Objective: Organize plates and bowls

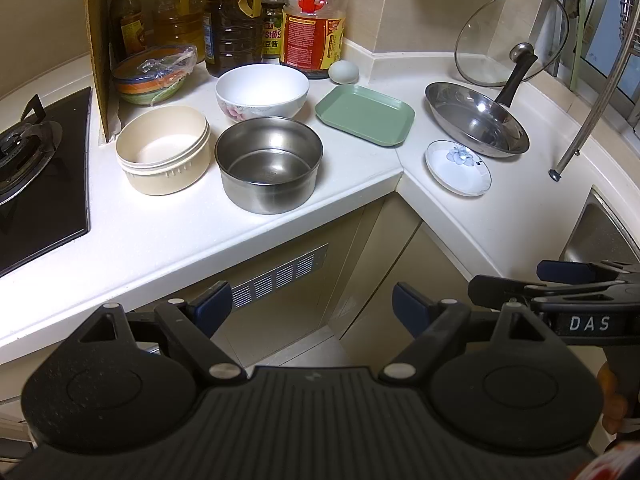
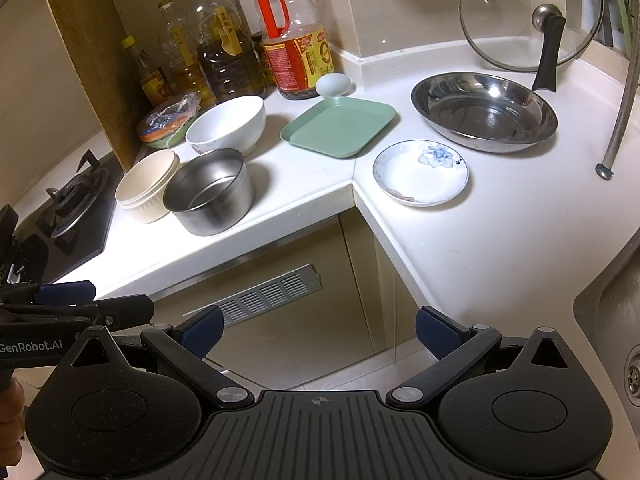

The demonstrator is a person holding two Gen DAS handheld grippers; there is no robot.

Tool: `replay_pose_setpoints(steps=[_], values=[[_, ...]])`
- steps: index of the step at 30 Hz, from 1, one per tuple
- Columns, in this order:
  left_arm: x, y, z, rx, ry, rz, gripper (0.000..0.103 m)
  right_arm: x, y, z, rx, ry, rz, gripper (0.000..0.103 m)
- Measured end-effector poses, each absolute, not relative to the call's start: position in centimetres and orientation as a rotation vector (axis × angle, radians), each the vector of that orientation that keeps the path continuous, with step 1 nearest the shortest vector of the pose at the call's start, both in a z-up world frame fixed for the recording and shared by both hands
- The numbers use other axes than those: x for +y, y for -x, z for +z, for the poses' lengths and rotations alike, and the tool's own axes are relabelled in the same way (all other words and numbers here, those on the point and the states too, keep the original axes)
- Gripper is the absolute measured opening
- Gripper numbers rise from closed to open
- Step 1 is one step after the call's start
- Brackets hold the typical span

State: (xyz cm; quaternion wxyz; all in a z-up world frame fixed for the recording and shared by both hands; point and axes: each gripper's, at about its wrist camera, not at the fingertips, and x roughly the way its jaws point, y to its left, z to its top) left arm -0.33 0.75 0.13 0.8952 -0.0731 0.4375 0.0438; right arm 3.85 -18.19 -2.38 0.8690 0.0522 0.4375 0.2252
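We judge the work not yet begun — our left gripper [image 1: 312,304] and right gripper [image 2: 318,330] hang wide open and empty, off the white countertop [image 2: 460,248]. The round steel bowl [image 1: 269,164], white ceramic bowl [image 1: 262,90], cream plastic tub [image 1: 163,149], green rectangular plate [image 1: 365,120] and small flowered saucer [image 2: 420,172] sit separately — nothing stacked.

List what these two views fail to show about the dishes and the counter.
- Striped bowl: contents hidden by crumpled plastic wrap, both views.
- Sink: cut off by the right edge, both views.
- Bottle labels: print too small to read.
- Stove: cut off by the left edge, left wrist view.
- Steel bowl: far outer wall hidden by its own rim.
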Motion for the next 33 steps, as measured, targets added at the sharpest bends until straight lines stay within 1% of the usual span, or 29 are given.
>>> replay_pose_setpoints(steps=[33], values=[[0.47,0.03,0.24,0.911,0.145,0.095,0.086,-18.88,-4.6,-2.47,0.92,-0.116,0.471,0.102]])
